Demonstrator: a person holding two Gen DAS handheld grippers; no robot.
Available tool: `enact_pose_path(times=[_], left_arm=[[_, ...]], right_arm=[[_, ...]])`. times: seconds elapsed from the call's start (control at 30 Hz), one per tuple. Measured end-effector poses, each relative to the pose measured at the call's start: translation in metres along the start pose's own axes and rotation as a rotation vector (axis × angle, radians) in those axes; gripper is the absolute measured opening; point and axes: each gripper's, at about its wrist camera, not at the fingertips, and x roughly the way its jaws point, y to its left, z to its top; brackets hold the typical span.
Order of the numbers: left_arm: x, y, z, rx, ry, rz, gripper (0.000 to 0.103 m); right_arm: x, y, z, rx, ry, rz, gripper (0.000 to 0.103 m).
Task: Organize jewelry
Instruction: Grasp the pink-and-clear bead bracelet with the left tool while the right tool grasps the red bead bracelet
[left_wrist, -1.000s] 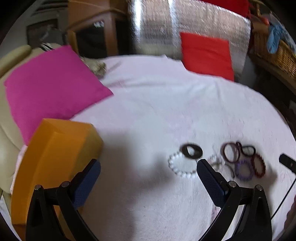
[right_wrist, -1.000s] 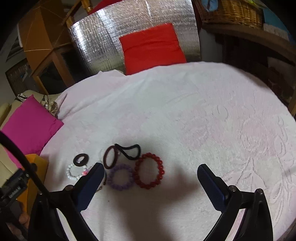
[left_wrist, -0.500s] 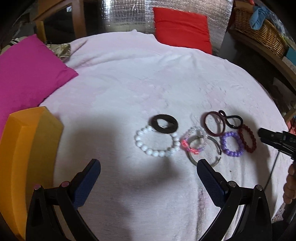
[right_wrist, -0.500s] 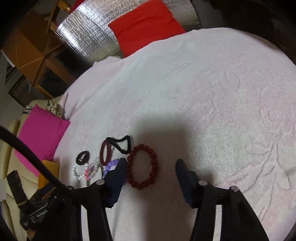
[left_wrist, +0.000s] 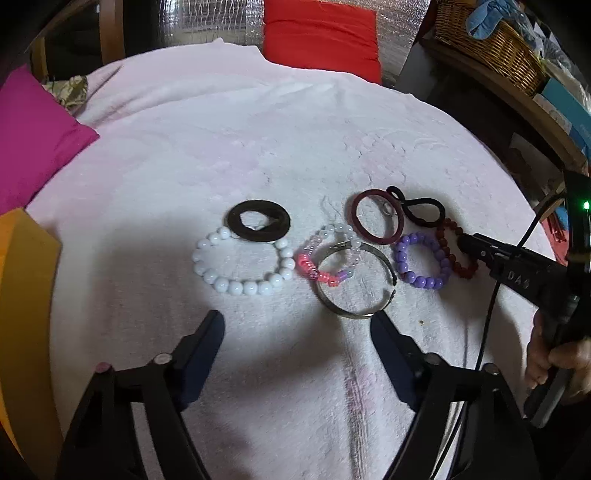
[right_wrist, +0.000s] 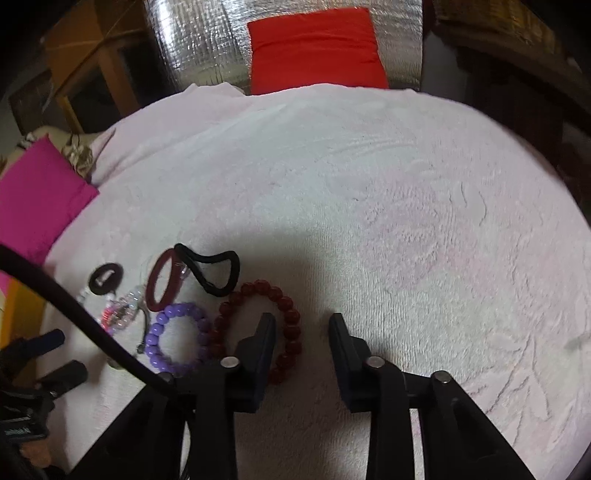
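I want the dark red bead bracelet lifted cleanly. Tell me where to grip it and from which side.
Grip the dark red bead bracelet on its right-hand arc, coming from above. It lies flat on the towel, and that arc is clear, while its left side touches the purple bead bracelet. The right gripper already straddles it, jaws closing.

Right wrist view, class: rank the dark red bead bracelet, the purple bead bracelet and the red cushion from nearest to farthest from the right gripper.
From the right gripper, jaws closing:
1. Dark red bead bracelet, at its left finger.
2. Purple bead bracelet, further left.
3. Red cushion, far back against the foil.
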Motion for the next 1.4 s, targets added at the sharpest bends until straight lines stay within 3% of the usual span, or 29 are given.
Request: enact_pose_path(times=[0.07, 0.13, 0.57, 0.7, 1.0, 1.23, 1.4], left_arm=[[0.004, 0.002, 0.002, -0.012, 0.011, -0.008, 0.066], [0.005, 0.004, 0.003, -0.024, 0.009, -0.006, 0.065], [0.018, -0.026, 0.016, 0.062, -0.026, -0.028, 0.065], [0.032, -0.035, 0.020, 0.081, -0.007, -0.016, 0.042], [0.043, -0.036, 0.024, 0.101, -0.025, -0.014, 0.015], [0.034, -0.033, 0.021, 0.092, -0.041, -0.026, 0.010], [0.020, -0.030, 0.019, 0.091, -0.070, -0.035, 0.010]], right_arm=[[-0.001, 0.005, -0.001, -0.029, -0.013, -0.012, 0.015], [-0.002, 0.007, -0.002, -0.027, -0.020, -0.005, 0.011], [-0.010, -0.013, 0.001, 0.079, -0.018, 0.066, 0.011], [-0.006, -0.017, 0.000, 0.105, -0.006, 0.084, 0.011], [-0.008, -0.022, 0.000, 0.115, -0.007, 0.104, 0.011], [-0.019, -0.028, -0.001, 0.133, -0.037, 0.114, 0.011], [-0.029, -0.027, 0.000, 0.143, -0.061, 0.173, 0.011]])
